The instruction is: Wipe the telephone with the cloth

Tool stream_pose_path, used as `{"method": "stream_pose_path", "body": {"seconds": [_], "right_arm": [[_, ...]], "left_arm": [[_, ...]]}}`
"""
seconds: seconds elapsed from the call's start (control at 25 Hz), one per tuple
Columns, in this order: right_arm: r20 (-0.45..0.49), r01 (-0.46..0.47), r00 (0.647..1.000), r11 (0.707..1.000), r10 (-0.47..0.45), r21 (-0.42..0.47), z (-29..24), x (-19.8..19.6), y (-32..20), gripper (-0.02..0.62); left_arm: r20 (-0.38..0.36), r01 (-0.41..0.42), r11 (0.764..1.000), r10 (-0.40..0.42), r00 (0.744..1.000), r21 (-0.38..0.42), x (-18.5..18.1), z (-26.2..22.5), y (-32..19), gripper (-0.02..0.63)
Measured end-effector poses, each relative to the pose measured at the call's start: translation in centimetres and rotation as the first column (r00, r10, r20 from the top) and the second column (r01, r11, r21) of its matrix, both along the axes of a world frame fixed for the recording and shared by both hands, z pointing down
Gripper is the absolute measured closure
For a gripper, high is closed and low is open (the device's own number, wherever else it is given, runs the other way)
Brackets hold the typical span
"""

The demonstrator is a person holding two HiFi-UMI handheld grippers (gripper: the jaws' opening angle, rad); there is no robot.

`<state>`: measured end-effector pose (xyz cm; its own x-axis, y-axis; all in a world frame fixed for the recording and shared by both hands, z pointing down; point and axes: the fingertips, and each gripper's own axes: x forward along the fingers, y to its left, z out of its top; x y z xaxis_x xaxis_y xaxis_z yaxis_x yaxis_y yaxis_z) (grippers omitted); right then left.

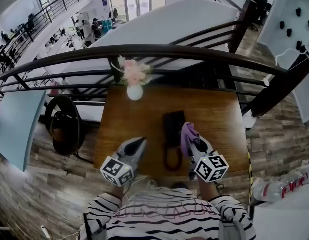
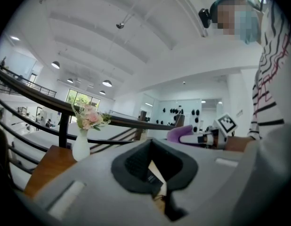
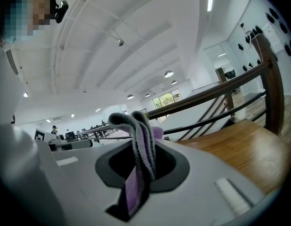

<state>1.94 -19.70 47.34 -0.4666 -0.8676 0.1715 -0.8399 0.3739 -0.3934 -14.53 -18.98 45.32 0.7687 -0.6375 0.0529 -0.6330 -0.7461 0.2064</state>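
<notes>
We are clamping the purple cloth in our right claw, just right of the dark telephone lying mid-frame on the tabletop, its long axis running up-frame. Our left claw is sitting closed and empty. The vase is holding flowers.

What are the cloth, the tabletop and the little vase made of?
The cloth: soft woven or knitted fabric, purple and grey; it folds limply with ribbed edges. The table: brown wood or wood veneer, faint grain, low sheen. The vase: smooth white, probably ceramic, possibly plastic.
</notes>
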Motion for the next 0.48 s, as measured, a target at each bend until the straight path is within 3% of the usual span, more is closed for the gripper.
{"method": "stream_pose_path", "body": {"seconds": [0.16, 0.48], "right_arm": [[-0.015, -0.017, 1.000, 1.000, 0.016, -0.011, 0.9, -0.7, -1.5, 0.543], [-0.062, 0.050, 0.997, 0.997, -0.054, -0.058, 3.9, 0.0, -4.4, 0.543]], "left_arm": [[-0.008, 0.013, 1.000, -0.013, 1.000, -0.012, -1.0, 0.7, -1.5, 0.604], [-0.032, 0.086, 0.995, -0.088, 0.996, -0.039, 0.7, 2.0, -3.1, 0.604]]}}
